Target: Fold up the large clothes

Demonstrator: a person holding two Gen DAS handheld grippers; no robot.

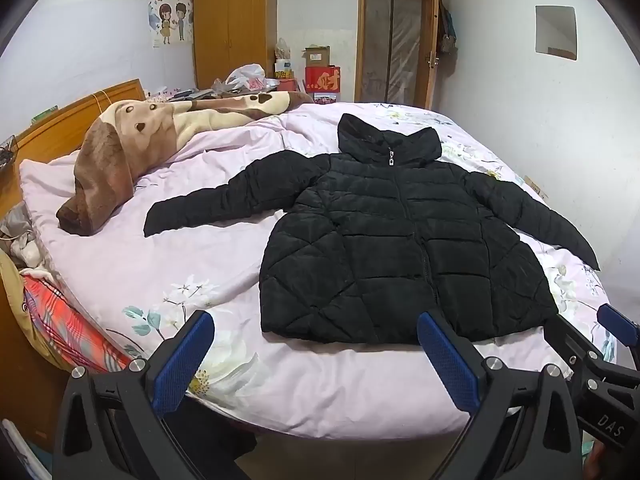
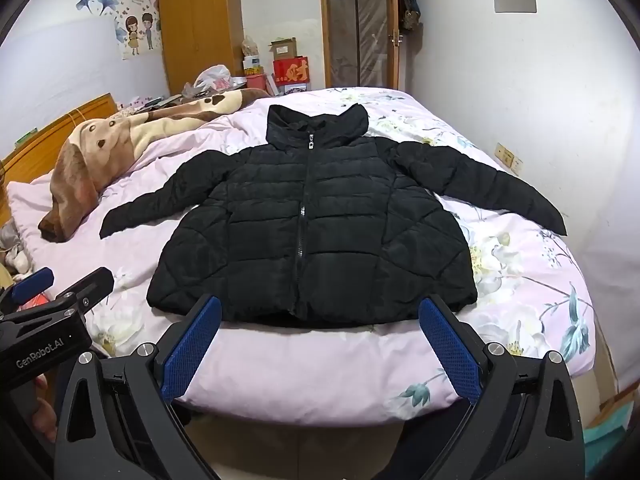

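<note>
A black quilted puffer jacket (image 1: 404, 248) lies flat and face up on the bed, zipped, hood away from me, both sleeves spread out to the sides. It also shows in the right wrist view (image 2: 316, 232). My left gripper (image 1: 316, 344) is open and empty, held above the bed's near edge just short of the jacket's hem. My right gripper (image 2: 320, 332) is open and empty, in front of the hem's middle. The right gripper also shows at the right edge of the left wrist view (image 1: 580, 332). The left gripper shows at the left of the right wrist view (image 2: 64, 284).
The bed has a pink floral duvet (image 1: 168, 264). A brown and cream dog-print blanket (image 1: 132, 148) lies bunched at the far left by the wooden headboard (image 1: 68, 120). A wardrobe (image 1: 234, 24), boxes and a door (image 1: 394, 40) stand beyond the bed. A white wall is at the right.
</note>
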